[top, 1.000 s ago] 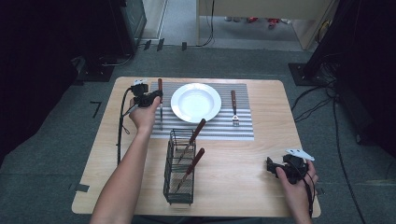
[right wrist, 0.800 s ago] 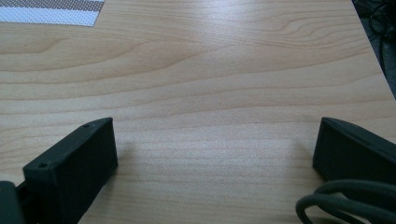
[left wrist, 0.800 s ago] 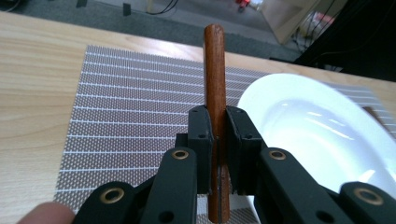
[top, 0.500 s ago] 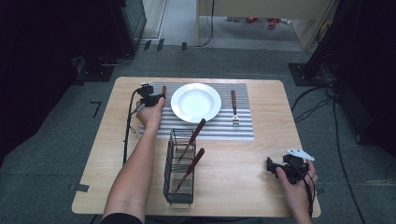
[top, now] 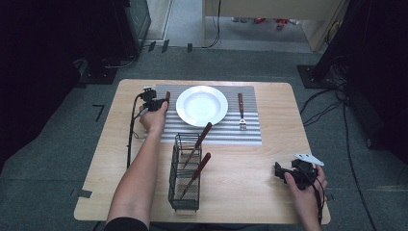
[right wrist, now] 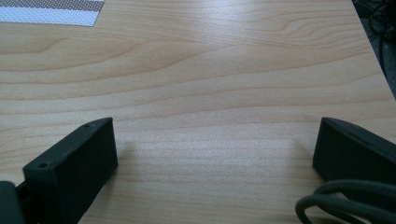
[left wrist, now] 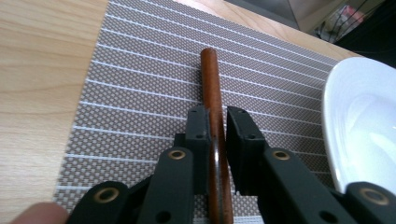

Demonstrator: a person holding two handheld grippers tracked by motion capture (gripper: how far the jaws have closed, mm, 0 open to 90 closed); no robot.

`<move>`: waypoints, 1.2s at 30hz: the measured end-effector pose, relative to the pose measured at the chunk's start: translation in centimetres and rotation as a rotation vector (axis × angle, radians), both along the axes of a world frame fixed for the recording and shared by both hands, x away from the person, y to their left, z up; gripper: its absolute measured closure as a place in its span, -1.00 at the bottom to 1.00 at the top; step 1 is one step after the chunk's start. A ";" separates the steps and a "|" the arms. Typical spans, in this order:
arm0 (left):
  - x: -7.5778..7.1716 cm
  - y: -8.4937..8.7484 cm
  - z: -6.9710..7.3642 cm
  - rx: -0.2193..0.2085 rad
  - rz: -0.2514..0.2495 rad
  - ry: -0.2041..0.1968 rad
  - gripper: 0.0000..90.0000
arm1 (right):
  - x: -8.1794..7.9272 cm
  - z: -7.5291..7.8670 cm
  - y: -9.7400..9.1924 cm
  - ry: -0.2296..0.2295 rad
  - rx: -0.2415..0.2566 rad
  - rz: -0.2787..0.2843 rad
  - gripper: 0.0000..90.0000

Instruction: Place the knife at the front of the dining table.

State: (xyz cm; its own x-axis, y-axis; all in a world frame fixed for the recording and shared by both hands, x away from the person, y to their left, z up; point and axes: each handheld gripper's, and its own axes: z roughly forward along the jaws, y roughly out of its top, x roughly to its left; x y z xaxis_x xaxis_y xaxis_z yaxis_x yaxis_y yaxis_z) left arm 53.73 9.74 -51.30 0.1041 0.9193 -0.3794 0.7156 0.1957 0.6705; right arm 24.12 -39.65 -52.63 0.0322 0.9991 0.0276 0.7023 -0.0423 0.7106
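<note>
My left gripper [top: 156,102] [left wrist: 217,112] is over the left part of the striped placemat [top: 250,132] [left wrist: 140,93], just left of the white plate [top: 202,106] [left wrist: 364,121]. Its jaws are shut on the brown handle of a utensil [left wrist: 210,74] [top: 167,96], which points away along the mat; the hand hides the utensil's other end. A brown-handled fork [top: 241,111] lies on the mat right of the plate. My right gripper [top: 278,171] [right wrist: 215,144] rests open near the table's front right corner, with bare wood between its jaws.
A black wire caddy [top: 185,192] stands on the table in front of the mat. It holds two brown-handled utensils [top: 199,139] leaning up toward the right. Cables trail on the floor at right.
My left hand and gripper have shifted right, toward the plate, and slightly nearer. The long utensil seen beside the hand is now mostly hidden by it. The right gripper has stayed put.
</note>
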 end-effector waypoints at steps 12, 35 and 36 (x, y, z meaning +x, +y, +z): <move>-0.7 -0.5 0.4 0.101 -0.042 -0.052 0.50 | 0.0 0.0 0.0 0.000 0.000 0.000 -1.00; 0.1 -0.5 0.0 0.028 0.048 -0.014 0.72 | 0.0 0.0 0.0 0.000 0.000 0.000 -1.00; 0.1 -0.5 0.0 0.026 0.049 -0.013 0.72 | 0.0 0.0 0.0 0.000 0.000 0.000 -1.00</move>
